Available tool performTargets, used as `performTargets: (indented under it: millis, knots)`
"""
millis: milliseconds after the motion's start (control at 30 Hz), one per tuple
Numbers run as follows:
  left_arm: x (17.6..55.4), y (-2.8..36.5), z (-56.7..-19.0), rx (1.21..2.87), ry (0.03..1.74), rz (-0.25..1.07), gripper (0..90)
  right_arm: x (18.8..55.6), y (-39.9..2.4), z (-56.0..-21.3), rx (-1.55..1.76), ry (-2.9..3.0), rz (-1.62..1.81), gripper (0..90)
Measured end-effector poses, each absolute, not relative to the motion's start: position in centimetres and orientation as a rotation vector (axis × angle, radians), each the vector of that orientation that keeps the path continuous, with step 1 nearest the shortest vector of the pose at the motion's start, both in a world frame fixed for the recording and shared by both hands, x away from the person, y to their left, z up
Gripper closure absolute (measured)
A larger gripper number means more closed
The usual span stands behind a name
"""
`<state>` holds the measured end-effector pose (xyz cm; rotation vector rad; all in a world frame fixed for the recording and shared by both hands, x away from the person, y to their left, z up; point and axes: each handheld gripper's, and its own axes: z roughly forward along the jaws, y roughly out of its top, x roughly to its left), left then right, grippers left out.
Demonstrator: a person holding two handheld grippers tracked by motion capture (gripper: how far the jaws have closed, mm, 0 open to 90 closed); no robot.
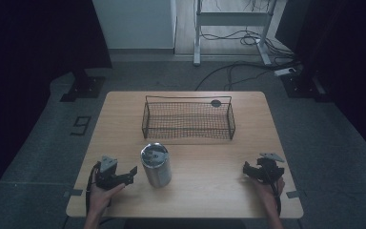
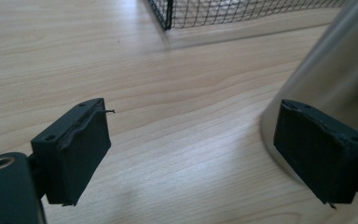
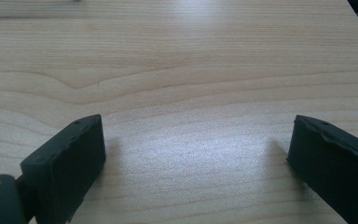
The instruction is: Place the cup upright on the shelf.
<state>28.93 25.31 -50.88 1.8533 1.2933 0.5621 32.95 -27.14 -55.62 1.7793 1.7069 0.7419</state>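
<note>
The steel canister (image 1: 156, 164) stands upright, near-centre on the bench (image 1: 205, 191), just right of the left gripper (image 1: 132, 173), whose wide, empty jaws flank bare wood, while the right gripper (image 1: 246, 170), also wide, sits well apart.

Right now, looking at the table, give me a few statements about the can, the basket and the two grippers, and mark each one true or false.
1. The metal can stands upright on the table. True.
2. The can sits inside the wire basket. False: it stands on the table in front of the basket.
3. The left gripper is clamped on the can. False: its jaws are apart, with the can beside one of them.
4. The right gripper is open over bare wood. True.
5. The basket lies tipped on its side. False: it stands upright.
</note>
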Motion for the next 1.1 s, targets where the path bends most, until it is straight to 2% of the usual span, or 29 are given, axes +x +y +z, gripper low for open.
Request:
performTargets:
  millis: [567,1100]
  knots:
    - [27.0,23.4,-48.2,1.857,1.133,0.496,6.9,32.9,-27.1,-55.6,1.778,1.707,0.741,3.8]
    - [26.2,21.6,-47.9,1.916,1.015,0.412,0.0,32.9,-27.1,-55.6,1.778,1.707,0.740,3.8]
